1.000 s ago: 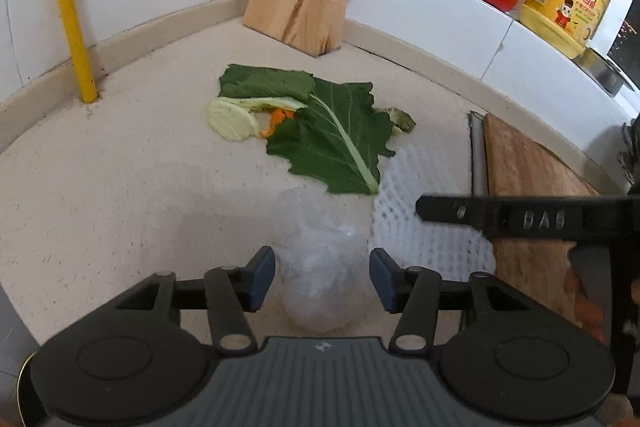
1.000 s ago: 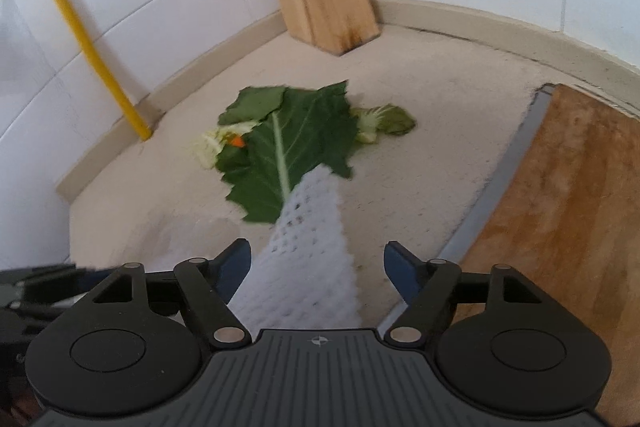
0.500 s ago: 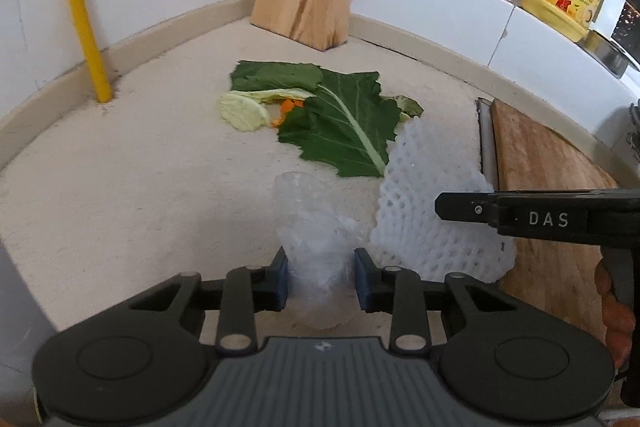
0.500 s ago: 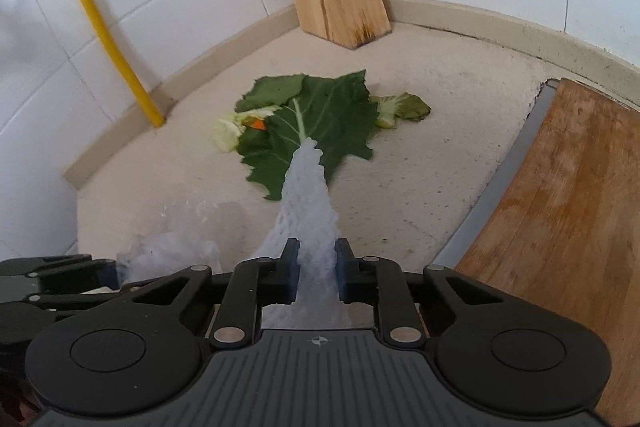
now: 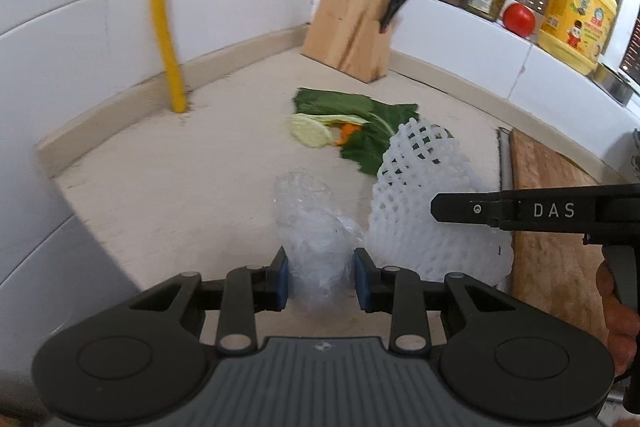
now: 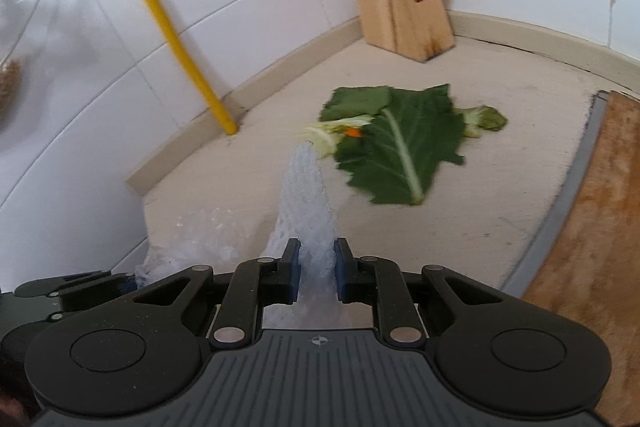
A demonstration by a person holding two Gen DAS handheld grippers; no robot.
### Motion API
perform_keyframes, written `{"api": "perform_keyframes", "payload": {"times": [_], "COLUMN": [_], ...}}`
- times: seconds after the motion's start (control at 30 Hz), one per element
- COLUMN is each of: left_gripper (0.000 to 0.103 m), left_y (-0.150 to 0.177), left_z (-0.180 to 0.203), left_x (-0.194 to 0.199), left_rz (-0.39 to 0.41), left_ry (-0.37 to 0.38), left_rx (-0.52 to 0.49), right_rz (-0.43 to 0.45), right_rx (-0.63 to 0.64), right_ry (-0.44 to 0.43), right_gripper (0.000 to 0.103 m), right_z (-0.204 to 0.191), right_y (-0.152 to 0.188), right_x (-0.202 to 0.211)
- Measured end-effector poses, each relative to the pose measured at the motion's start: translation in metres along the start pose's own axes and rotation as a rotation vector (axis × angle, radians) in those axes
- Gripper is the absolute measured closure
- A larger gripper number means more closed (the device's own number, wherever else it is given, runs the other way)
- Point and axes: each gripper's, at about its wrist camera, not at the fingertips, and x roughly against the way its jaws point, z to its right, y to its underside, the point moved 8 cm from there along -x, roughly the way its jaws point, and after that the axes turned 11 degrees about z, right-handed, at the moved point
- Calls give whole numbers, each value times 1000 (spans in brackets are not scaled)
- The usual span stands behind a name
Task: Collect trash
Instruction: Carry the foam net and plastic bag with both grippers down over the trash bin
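My left gripper (image 5: 321, 277) is shut on a crumpled clear plastic bag (image 5: 312, 227), held off the counter. To its right, the right gripper's arm (image 5: 536, 211) crosses the left wrist view, in front of a white foam fruit net (image 5: 424, 199). In the right wrist view my right gripper (image 6: 317, 269) is shut on that foam net (image 6: 306, 199), which sticks up between the pads. The plastic bag (image 6: 192, 239) shows at lower left there. Green leaves with a pale stalk and an orange scrap (image 6: 396, 143) lie on the counter beyond; the same leaves (image 5: 352, 127) appear in the left wrist view.
A wooden knife block (image 5: 356, 23) with scissors stands in the back corner. A yellow pipe (image 5: 164, 7) runs down the tiled wall. A wooden cutting board (image 6: 592, 227) lies at the right. Jars, a tomato (image 5: 519, 19) and a yellow bottle (image 5: 576, 11) sit on the ledge.
Both grippers closed, the left on the plastic bag and the right on the foam net, then lifted them and drew back from the leaves.
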Motion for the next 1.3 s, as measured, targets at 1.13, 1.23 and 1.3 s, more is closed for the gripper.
{"api": "perform_keyframes", "payload": {"times": [1.13,1.23,1.3], "left_gripper": [76,76,76], "left_y": [46,54,60], "left_z": [-152,-164,-170], "left_x": [112,116,120], "left_rz": [77,65,59], "left_ry": [-331,-358,-373], "left_rx": [209,231,245], "right_rz": [-133,-157,-173], "right_rx": [216,230,237], "right_ry": [-298,-315,-323], "right_gripper": [81,81,81], "right_z": [-188,-198,-203], "right_y": [71,81,86], "right_x": [-43,-49,-51]}}
